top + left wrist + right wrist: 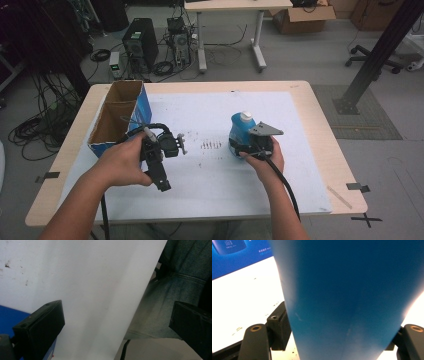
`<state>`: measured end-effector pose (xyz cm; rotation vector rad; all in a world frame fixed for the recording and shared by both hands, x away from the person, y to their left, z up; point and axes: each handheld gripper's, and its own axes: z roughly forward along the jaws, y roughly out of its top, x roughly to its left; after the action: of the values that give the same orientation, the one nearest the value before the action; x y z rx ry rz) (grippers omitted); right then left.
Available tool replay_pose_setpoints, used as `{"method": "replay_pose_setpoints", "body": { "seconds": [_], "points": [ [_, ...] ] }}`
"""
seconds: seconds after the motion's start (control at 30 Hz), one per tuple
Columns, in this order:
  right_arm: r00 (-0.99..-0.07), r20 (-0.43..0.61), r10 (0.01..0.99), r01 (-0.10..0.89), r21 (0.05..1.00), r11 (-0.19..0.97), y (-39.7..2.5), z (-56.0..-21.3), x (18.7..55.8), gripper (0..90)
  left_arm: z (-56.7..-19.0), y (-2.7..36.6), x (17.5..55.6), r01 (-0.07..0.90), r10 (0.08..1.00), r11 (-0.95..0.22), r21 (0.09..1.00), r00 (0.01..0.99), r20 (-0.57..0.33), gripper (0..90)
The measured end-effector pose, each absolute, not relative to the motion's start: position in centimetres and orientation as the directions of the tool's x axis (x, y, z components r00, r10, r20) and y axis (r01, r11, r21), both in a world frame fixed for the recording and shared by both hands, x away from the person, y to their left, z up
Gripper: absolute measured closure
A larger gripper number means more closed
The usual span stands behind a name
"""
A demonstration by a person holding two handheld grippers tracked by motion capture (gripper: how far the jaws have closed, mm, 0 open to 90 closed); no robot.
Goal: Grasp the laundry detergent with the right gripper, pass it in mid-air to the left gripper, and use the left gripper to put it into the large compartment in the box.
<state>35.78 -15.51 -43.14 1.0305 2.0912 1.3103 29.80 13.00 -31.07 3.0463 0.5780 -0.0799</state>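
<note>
A blue bottle point(241, 131) with a white cap stands upright on the white mat point(215, 175), right of centre. My right gripper point(246, 146) is shut on its lower body from the near side. In the right gripper view the bottle's blue wall point(347, 295) sits between the two jaws, and the right gripper point(337, 333) presses on both sides of it. My left gripper point(161, 181) is held above the mat at the left, turned back toward the person. In the left gripper view my left gripper point(115, 311) stands wide open with nothing between its jaws.
An open blue cardboard box point(117, 117) with brown inside walls stands at the table's left, just beyond the left hand; its printed side point(234, 255) also appears in the right gripper view. Dark specks point(211, 145) dot the mat's middle. The person's jeans point(175, 282) lie past the mat's near edge.
</note>
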Motion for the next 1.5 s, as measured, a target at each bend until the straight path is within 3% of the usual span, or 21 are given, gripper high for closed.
{"method": "replay_pose_setpoints", "body": {
  "seconds": [0.3, 0.8, 1.13, 1.23, 1.5],
  "points": [
    [-0.596, -0.015, 0.803, 0.337, 0.903, 0.267, -15.5, -43.4, 35.8, 42.4, -31.1, 12.9, 29.9, 0.369, 0.367, -0.929, 0.031, 0.928, -0.057, 0.2],
    [-0.620, 0.001, 0.784, 0.326, 0.910, 0.256, -16.1, -42.6, 35.6, 45.7, -30.3, 12.4, 29.8, 0.361, 0.360, -0.932, 0.035, 0.932, -0.044, 0.2],
    [-0.751, -0.022, 0.660, 0.265, 0.905, 0.332, -17.3, -38.9, 34.3, 45.8, -28.3, 12.3, 30.2, 0.352, 0.351, -0.933, 0.071, 0.936, -0.029, 0.2],
    [-0.829, -0.019, 0.559, 0.216, 0.911, 0.352, -17.5, -37.4, 33.5, 45.7, -27.4, 12.1, 30.2, 0.345, 0.344, -0.935, 0.085, 0.939, -0.021, 0.2],
    [-0.921, -0.079, 0.383, 0.104, 0.895, 0.434, -17.1, -36.1, 32.4, 45.6, -25.9, 11.1, 30.1, 0.311, 0.311, -0.945, 0.099, 0.950, -0.020, 0.2]
  ]
}}
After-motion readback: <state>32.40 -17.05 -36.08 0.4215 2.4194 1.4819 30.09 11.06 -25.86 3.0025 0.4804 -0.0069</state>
